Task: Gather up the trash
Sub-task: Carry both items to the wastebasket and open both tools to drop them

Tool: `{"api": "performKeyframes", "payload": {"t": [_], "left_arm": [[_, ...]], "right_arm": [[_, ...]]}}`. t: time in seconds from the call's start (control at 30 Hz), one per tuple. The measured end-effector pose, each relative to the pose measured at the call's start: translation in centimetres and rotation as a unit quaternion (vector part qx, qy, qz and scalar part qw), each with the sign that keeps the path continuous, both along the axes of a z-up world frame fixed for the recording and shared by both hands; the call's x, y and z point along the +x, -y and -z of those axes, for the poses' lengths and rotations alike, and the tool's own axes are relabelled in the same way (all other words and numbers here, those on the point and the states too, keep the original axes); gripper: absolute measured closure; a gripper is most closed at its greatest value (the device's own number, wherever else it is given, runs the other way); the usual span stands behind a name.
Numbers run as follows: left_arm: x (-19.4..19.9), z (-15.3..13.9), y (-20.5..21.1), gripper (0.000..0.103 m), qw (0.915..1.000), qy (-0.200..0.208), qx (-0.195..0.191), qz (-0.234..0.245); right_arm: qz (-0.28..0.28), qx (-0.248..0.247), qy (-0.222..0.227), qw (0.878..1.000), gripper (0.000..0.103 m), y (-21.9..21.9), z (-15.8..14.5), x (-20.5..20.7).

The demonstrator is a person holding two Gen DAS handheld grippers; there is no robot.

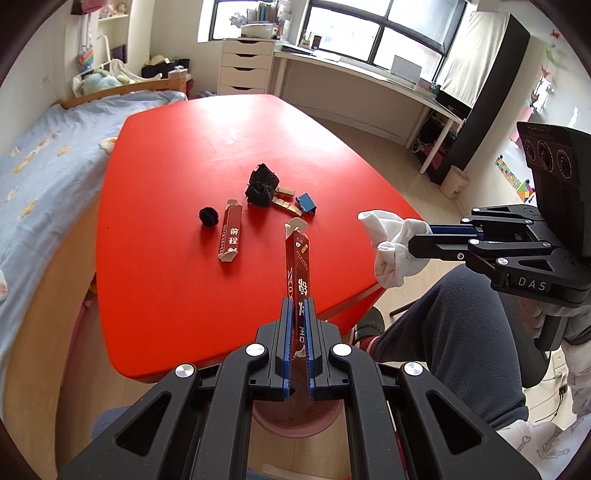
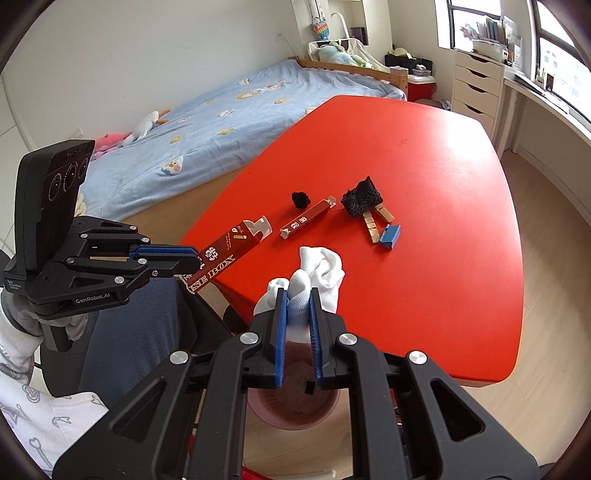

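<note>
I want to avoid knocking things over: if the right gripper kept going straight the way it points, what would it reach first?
Probably the bare near part of the red table, short of the blue clip. Depth is unclear. The right gripper holds a white crumpled cloth.

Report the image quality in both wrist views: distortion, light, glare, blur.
Left wrist view: strong fisheye bowing, dark corners; the windows are blown out, and the red table shows a soft sheen. Right wrist view: same curvature; the white cloth is sharp at its tip but blurs between the right tool pads, and the pink bin below is soft.
</note>
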State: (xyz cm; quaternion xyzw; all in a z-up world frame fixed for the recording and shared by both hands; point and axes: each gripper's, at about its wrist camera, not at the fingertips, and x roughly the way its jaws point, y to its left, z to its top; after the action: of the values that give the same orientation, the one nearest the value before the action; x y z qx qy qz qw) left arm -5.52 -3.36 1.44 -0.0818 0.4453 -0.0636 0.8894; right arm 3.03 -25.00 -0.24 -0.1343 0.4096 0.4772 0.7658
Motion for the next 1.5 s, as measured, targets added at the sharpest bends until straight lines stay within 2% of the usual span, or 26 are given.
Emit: {"api": "performKeyframes", "payload": {"t": [0.47,0.93,1.0,1.03,1.07,1.1,1.13,1.17,1.2,1.33,1.5], "left_arm": [[-3.4,1.3,1.7,0.097,0.9995,-0.025,-0.013,0.014],[-4.0,2.4,2.6,0.095,0.9984,-0.042,-0.022,0.030],[-3.8,2.6,2.6,0.092,0.9984,-0.043,-0.022,0.030],[-3.7,2.8,2.6,0.088,0.9983,-0.046,-0.021,0.029],[-3.6,2.9,2.5,0.072,0.9984,-0.047,-0.018,0.026],[-3.6,3.0,2.4,0.057,0.9986,-0.046,-0.014,0.021],[-3.6,3.0,2.4,0.034,0.9988,-0.043,-0.015,0.019],[-3.6,3.0,2.3,0.020,0.9989,-0.041,-0.015,0.017],[-3.7,3.0,2.2,0.014,0.9992,-0.037,-0.012,0.010],[-3.7,3.2,1.7,0.008,0.9992,-0.039,-0.011,-0.004],[-3.7,3.4,1.1,0.008,0.9990,-0.040,-0.011,-0.015]], "right_arm": [[-0.010,-0.013,-0.028,0.999,0.092,2.0,1.8,-4.0],[-0.022,-0.019,-0.053,0.998,0.092,1.9,3.3,-4.7],[-0.022,-0.021,-0.055,0.998,0.086,1.8,3.4,-4.6],[-0.021,-0.023,-0.056,0.998,0.080,1.8,3.5,-4.5],[-0.018,-0.026,-0.054,0.998,0.060,1.9,3.6,-4.5],[-0.011,-0.027,-0.050,0.998,0.032,2.0,3.7,-4.4],[-0.004,-0.024,-0.049,0.998,0.023,2.2,3.7,-4.3],[0.001,-0.023,-0.049,0.999,0.016,2.3,3.7,-4.1],[0.007,-0.026,-0.047,0.999,0.009,2.4,3.7,-4.0],[0.027,-0.034,-0.048,0.998,0.004,2.8,4.0,-3.3],[0.037,-0.037,-0.052,0.997,0.003,3.0,4.4,-3.0]]}}
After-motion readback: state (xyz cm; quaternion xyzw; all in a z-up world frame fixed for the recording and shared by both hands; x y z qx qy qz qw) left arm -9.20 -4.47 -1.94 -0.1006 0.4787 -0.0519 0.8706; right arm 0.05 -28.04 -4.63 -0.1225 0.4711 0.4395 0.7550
